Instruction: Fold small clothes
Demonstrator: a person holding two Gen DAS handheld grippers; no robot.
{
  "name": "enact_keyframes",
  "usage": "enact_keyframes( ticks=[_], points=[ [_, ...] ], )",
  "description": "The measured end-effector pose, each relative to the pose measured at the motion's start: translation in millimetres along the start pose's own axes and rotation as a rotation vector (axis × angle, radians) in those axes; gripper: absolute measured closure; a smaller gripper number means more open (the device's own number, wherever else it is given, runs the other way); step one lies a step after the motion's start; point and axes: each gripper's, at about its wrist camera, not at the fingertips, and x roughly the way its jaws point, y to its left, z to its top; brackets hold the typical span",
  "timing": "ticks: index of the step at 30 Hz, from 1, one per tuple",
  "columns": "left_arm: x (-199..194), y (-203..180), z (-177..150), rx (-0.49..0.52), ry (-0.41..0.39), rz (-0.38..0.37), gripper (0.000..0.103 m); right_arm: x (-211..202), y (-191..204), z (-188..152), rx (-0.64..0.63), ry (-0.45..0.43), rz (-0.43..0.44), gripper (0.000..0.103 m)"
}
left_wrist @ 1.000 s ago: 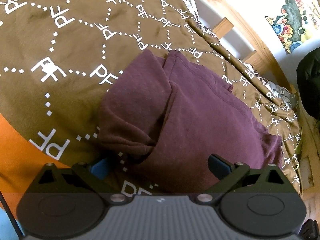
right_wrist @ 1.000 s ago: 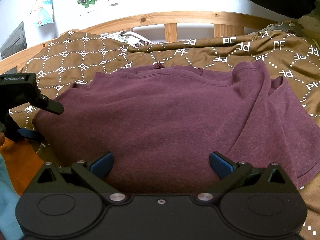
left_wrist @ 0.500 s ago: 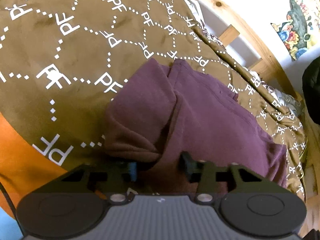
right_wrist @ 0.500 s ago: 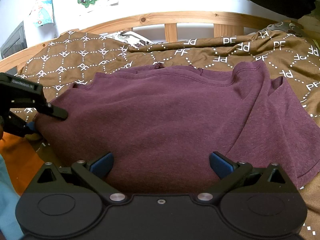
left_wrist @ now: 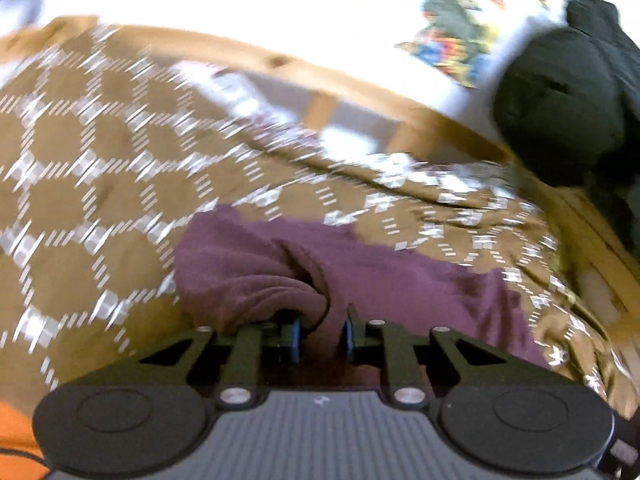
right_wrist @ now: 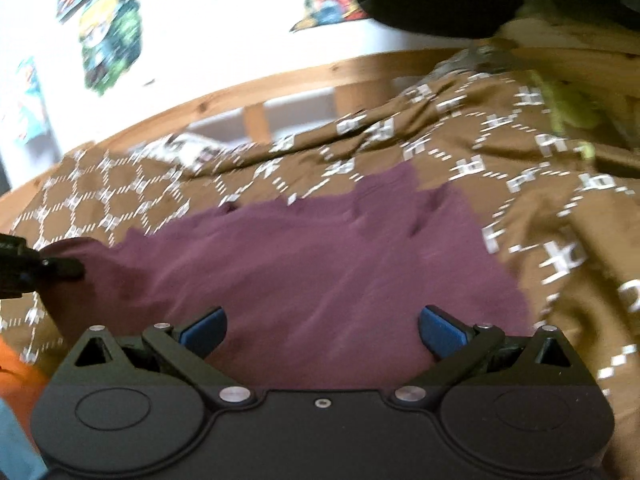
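A maroon shirt (right_wrist: 320,264) lies spread on a brown patterned bedspread (right_wrist: 540,184). My left gripper (left_wrist: 320,338) is shut on a bunched fold at the shirt's (left_wrist: 256,276) left edge; it also shows at the left of the right wrist view (right_wrist: 44,270). My right gripper (right_wrist: 320,328) is open, its blue pads wide apart over the shirt's near edge, holding nothing. Both views are blurred by motion.
A wooden bed rail (right_wrist: 280,80) runs along the far side below a white wall with posters (right_wrist: 108,36). A black garment (left_wrist: 568,92) hangs at the right. Orange fabric (left_wrist: 20,440) shows at the lower left.
My left gripper closed on the shirt's left fold and has lifted and tilted up with it. My right gripper stays open but the view has swung, and the shirt has shifted.
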Motion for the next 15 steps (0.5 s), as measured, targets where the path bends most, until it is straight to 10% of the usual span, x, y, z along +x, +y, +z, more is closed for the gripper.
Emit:
enact_keyframes(
  ticks=[15],
  points=[
    [37, -145, -26, 0.457, 0.151, -0.263, 0.083, -40, -66, 40, 0.015, -0.209, -0.23, 0.001]
  ],
)
